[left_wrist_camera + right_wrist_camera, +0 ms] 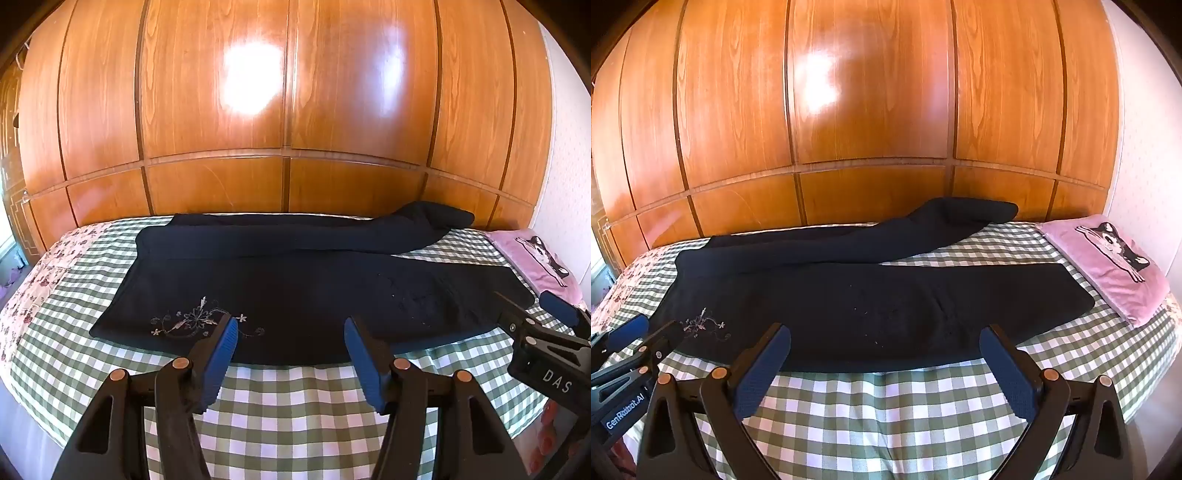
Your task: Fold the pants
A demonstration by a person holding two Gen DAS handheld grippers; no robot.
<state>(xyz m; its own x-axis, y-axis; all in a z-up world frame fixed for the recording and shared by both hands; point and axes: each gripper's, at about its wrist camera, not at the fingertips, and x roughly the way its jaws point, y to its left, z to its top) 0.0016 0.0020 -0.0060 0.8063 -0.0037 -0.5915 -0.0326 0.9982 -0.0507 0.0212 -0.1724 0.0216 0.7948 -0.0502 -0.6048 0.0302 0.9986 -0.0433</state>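
Dark navy pants (295,291) lie spread across the checked bed, also in the right wrist view (857,295). The waist with pale floral embroidery (195,321) is at the left; the near leg runs right, the far leg (417,221) angles toward the wardrobe with its end bunched up. My left gripper (290,341) is open and empty, just above the pants' near edge by the embroidery. My right gripper (886,350) is open and empty over the near edge of the near leg. Each gripper shows in the other's view, the right one (532,314) and the left one (650,332).
The bed has a green and white checked cover (280,413) with a floral patch (40,280) at the left. A pink cat pillow (1115,266) lies at the right end. A wooden wardrobe (288,110) stands close behind the bed. A white wall (1145,147) is at the right.
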